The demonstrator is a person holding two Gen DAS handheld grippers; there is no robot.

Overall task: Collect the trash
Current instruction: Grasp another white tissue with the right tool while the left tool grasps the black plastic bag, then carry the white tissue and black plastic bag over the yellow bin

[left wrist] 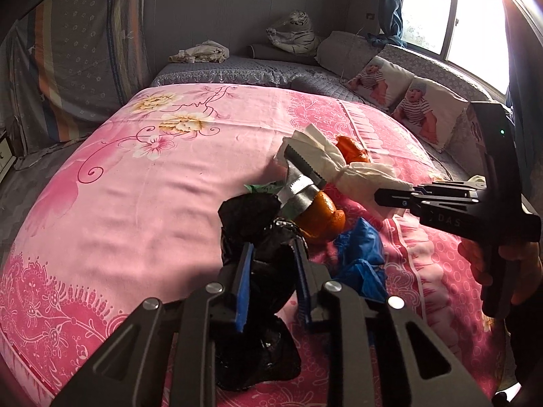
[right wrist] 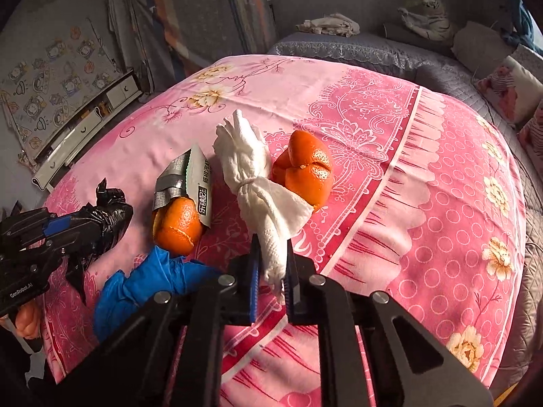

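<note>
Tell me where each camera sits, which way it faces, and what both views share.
Left wrist: on the left gripper, angled down over the pink bedspread toward the window; its fingers pinch the black bag; a hand shows.
Right wrist: on the right gripper, angled down; its fingers pinch the white tissue.
Shared: orange peels, blue glove, each other's gripper.

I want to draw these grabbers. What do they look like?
Both are black metal. The left gripper and right gripper have blue ridged pads, angular arms with cut-out holes and round silver bolts. The left's body carries white "GenRobot.AI" lettering; the right's has a pistol-like handle, a small green light and "DAS" lettering.
</note>
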